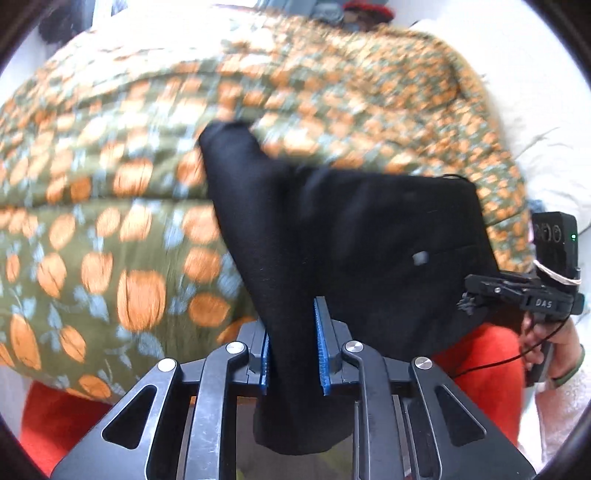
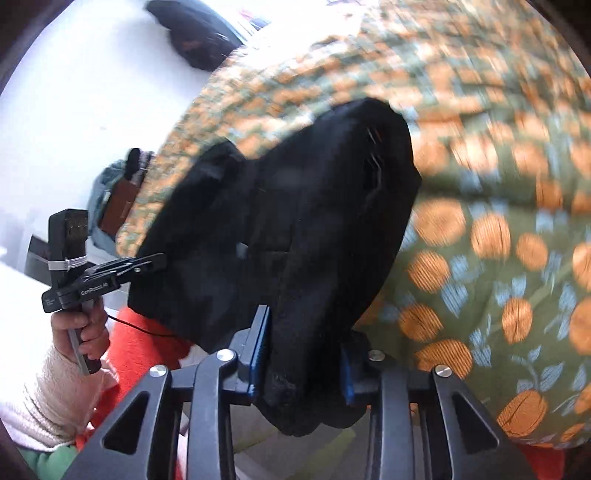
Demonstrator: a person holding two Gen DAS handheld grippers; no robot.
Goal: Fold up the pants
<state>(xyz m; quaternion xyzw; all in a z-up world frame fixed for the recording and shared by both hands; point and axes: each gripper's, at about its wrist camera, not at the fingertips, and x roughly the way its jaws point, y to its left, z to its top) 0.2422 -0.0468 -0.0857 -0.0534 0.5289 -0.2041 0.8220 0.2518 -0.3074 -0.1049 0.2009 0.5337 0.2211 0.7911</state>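
The black pants (image 1: 354,236) hang stretched between both grippers above a bed cover printed with orange flowers. My left gripper (image 1: 293,347) is shut on one end of the pants, the cloth bunched between its blue pads (image 1: 321,350). My right gripper (image 2: 303,354) is shut on the other end of the pants (image 2: 295,221). The right gripper also shows at the right of the left wrist view (image 1: 476,295), pinching the cloth edge. The left gripper shows at the left of the right wrist view (image 2: 155,262), likewise on the cloth. Both views are motion-blurred.
The green bed cover with orange flowers (image 1: 110,229) fills the background, also in the right wrist view (image 2: 498,258). Red cloth (image 1: 480,358) lies below the pants. A white surface (image 1: 546,110) lies at the right. A dark bag (image 2: 192,33) lies at the far left.
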